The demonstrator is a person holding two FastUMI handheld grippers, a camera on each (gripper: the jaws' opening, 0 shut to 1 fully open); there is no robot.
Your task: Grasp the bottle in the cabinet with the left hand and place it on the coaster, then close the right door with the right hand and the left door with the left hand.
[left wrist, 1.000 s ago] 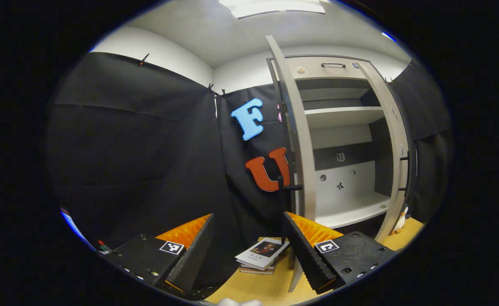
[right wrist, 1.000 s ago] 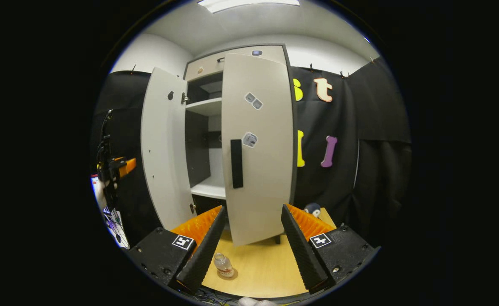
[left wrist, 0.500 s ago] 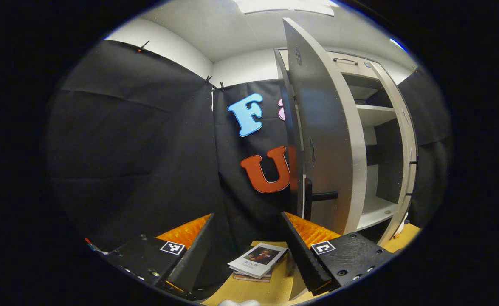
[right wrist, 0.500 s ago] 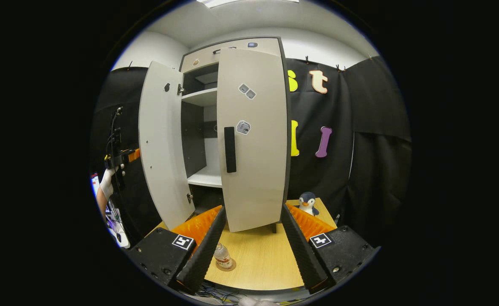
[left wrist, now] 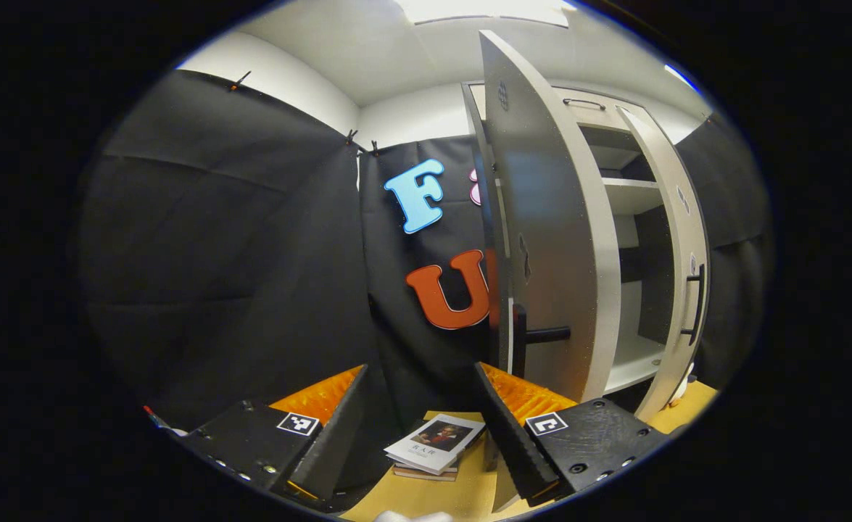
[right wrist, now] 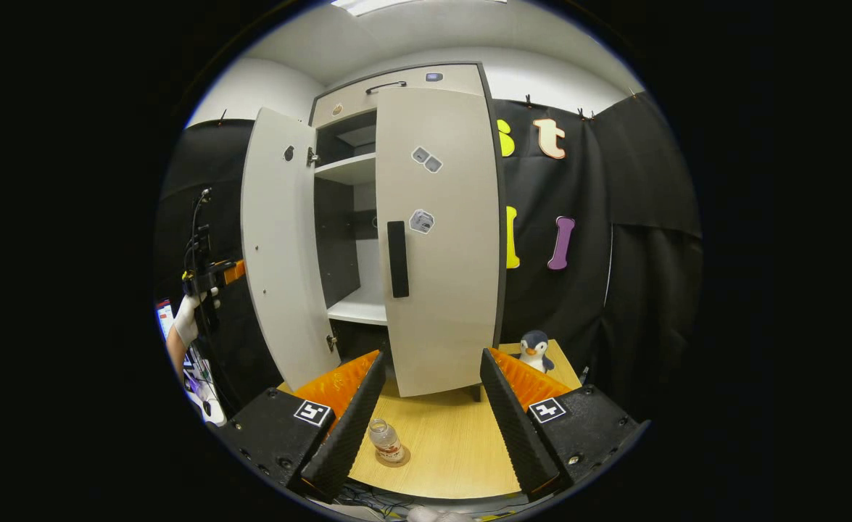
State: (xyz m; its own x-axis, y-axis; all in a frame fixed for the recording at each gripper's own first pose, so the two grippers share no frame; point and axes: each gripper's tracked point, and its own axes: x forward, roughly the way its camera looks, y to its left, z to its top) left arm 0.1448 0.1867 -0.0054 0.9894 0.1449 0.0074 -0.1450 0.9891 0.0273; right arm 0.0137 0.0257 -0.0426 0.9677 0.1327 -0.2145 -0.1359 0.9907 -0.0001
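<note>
Grey left door (left wrist: 552, 239) is standing ajar beside the cabinet (right wrist: 367, 239); left gripper (left wrist: 420, 428), fingers apart and empty, is risking catching its edge.

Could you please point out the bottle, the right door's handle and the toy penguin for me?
bottle (right wrist: 385, 439): right gripper view, on its clear body, standing on the coaster.
right door's handle (right wrist: 397, 259): right gripper view, middle of the black vertical bar.
toy penguin (right wrist: 536, 351): right gripper view, on its white belly.
</note>
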